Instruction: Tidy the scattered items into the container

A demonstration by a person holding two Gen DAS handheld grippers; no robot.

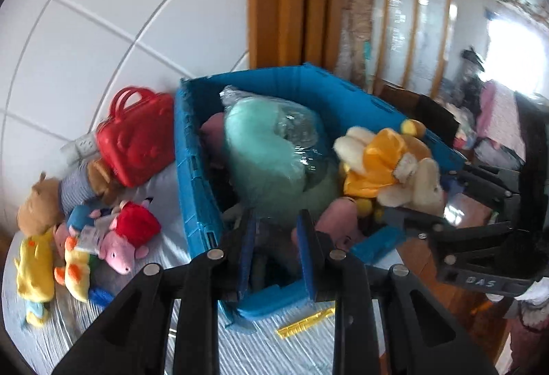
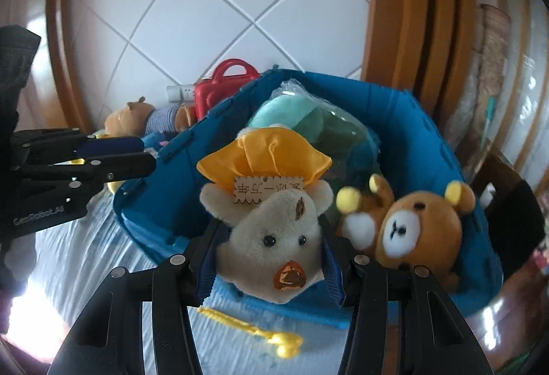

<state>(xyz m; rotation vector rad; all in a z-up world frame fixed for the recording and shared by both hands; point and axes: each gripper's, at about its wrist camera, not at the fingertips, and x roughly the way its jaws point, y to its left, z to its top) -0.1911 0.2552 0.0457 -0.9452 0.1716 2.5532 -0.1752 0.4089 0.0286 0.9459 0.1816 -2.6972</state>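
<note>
Cream plush mouse in an orange satin cape [image 2: 271, 237] sits clamped between the right gripper [image 2: 271, 258] pads, held over the near rim of the blue plastic crate [image 2: 429, 141]; a brown teddy with yellow ears [image 2: 415, 231] lies inside beside it; the left gripper [image 1: 274, 237] hovers empty, jaws narrowly parted, over the crate's corner; more soft toys [image 1: 113, 237] lie scattered beside the crate on the pale striped bed cover [image 1: 144, 337].
</note>
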